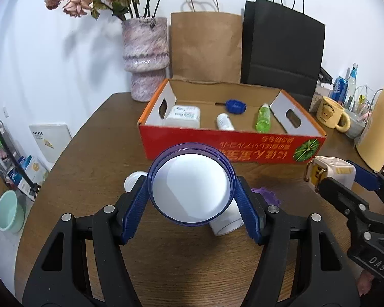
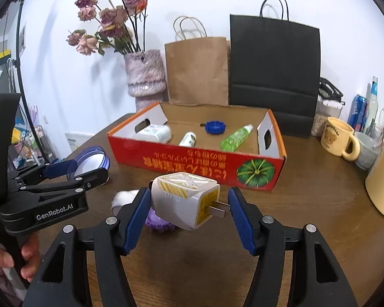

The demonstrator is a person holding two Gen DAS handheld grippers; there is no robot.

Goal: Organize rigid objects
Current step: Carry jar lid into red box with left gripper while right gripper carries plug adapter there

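We have a round purple jar (image 1: 190,183) clamped between the blue pads of our left gripper (image 1: 192,197), lifted above the wooden table (image 1: 89,158) and facing its white bottom or lid toward the camera. Our right gripper (image 2: 189,204) carries a white charger plug (image 2: 185,199): the left pad presses its body and the right pad sits just at the tip of the metal prongs, so we judge it gripped end to end, though the contact at the prongs is hard to make out.

Left on the table beneath us, we see a white bottle (image 1: 225,221) lying on its side, a small white cap or tub (image 1: 131,177) and a purple ridged piece (image 2: 157,222); these still need sorting.

Beyond them stands the red cardboard box (image 1: 230,144), open at the top. Already inside lie a white flat container (image 1: 183,116), a small white bottle (image 1: 225,122), a blue lid-like piece (image 1: 235,106) and a green bottle (image 1: 263,118). So we judge the job roughly half done, with two items in hand and about three to go.

The box's near wall must be cleared on the way in. Behind it stand a brown paper bag (image 1: 204,48), a black paper bag (image 1: 281,48) and a vase (image 1: 146,56) of dried flowers; to the right, a yellow mug (image 1: 331,112) and a cream flask (image 1: 379,128) sit close to the right gripper's path.
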